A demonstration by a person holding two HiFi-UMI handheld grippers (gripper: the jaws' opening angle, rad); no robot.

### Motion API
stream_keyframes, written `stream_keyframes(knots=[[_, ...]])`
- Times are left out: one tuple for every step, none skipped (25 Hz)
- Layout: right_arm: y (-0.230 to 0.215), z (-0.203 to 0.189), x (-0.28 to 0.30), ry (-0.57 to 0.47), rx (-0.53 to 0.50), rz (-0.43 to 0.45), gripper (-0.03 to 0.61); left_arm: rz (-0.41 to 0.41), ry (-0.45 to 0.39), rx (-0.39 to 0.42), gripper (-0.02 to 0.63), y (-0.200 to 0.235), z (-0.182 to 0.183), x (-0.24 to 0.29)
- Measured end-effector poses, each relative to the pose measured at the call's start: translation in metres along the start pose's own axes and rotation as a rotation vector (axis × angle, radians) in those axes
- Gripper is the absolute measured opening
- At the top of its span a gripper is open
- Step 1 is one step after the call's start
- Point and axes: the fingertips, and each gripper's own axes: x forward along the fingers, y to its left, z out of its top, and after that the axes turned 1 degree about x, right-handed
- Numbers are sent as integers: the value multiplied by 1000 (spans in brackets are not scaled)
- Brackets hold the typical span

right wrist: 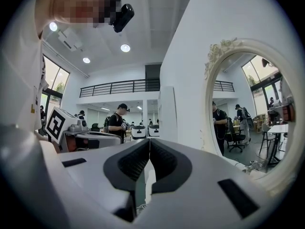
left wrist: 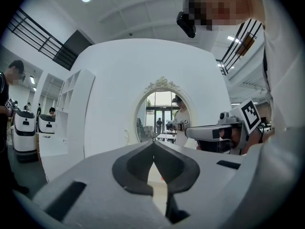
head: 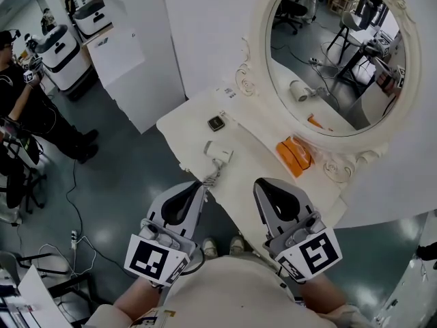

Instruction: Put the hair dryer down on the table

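A white hair dryer (head: 218, 152) lies on the white vanity table (head: 186, 124), and its cord (head: 212, 177) trails to the table's front edge. My left gripper (head: 203, 184) hangs just in front of that edge, shut and empty, with its tip close to the cord. My right gripper (head: 258, 182) is level beside it, also shut with nothing in it. In the left gripper view the jaws (left wrist: 153, 142) meet at the tip. The right gripper view shows its jaws (right wrist: 149, 140) touching too. Neither gripper touches the dryer.
An oval mirror (head: 341, 53) in an ornate frame stands at the table's back. A small dark square object (head: 216, 122) and an orange object (head: 295, 154) lie on the table. A person (head: 20, 94) stands at the left, and cables run across the floor (head: 75, 238).
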Motion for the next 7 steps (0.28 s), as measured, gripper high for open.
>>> stream_keyframes(knots=[[0, -1, 0, 1, 0, 2, 20, 2, -1, -1, 15, 0, 0, 0], [0, -1, 0, 3, 0, 4, 20, 3, -1, -1, 15, 0, 1, -1], [0, -1, 0, 4, -1, 5, 20, 3, -2, -1, 15, 0, 2, -1], [-1, -1, 0, 4, -2, 5, 20, 3, -2, 0, 15, 0, 2, -1], [-2, -1, 0, 5, -3, 4, 20, 3, -3, 1, 15, 0, 3, -2], [-3, 0, 0, 5, -4, 2, 20, 3, -3, 1, 15, -1, 4, -3], [-4, 0, 0, 5, -6, 1, 20, 3, -4, 2, 15, -1, 5, -3]])
